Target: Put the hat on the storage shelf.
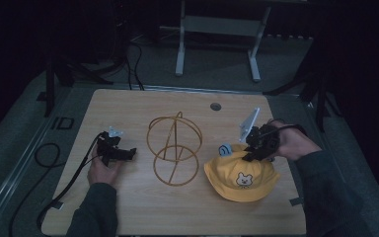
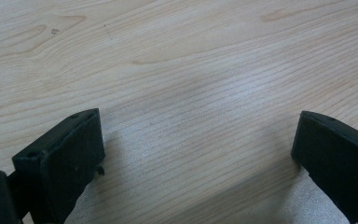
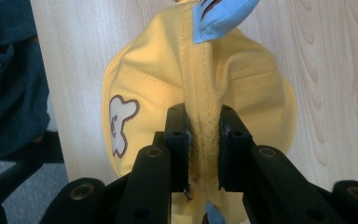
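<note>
The yellow hat (image 3: 200, 93) is soft and light. Its top seam is pinched between the right gripper's (image 3: 204, 140) fingers (image 3: 177, 135), so it will sag. The left gripper's (image 2: 196, 154) fingers (image 2: 70, 154) are spread wide over the bare table (image 2: 191, 70), nothing between them.

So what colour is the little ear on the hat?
Light blue, on a yellow hat. The ear shows best in the right gripper view.
</note>
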`<action>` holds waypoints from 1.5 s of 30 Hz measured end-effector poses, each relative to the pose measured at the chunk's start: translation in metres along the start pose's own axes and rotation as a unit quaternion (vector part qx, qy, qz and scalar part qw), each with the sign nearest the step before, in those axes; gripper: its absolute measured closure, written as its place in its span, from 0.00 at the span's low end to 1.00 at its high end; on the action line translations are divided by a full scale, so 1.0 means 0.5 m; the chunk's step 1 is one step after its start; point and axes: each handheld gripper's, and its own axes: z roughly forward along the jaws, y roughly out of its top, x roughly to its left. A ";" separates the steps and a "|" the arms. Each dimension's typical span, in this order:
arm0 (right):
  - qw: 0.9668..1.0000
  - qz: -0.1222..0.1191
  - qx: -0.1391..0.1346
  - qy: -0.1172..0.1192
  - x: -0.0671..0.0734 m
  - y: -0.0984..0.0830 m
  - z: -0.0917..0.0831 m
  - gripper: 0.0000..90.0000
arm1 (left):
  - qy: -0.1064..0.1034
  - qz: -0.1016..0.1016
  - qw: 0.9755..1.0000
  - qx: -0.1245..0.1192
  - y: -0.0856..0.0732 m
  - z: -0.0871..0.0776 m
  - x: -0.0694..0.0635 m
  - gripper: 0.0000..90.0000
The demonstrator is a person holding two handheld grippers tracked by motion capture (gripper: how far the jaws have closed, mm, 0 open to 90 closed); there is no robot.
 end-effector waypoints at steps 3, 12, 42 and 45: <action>1.000 -0.011 0.007 0.001 -0.005 0.006 -0.005 0.86 | 0.000 0.000 1.000 0.000 0.000 0.000 0.000 0.02; 0.999 -0.031 -0.014 -0.007 -0.025 0.010 -0.040 0.86 | -0.001 0.000 1.000 0.001 0.000 0.000 0.000 0.02; 0.991 -0.006 -0.135 -0.021 -0.061 -0.045 -0.133 0.87 | -0.002 0.000 1.000 0.001 0.000 0.000 0.000 0.02; 0.990 -0.001 -0.141 -0.025 -0.061 -0.049 -0.139 0.87 | -0.002 0.000 1.000 0.001 0.000 0.000 -0.001 0.02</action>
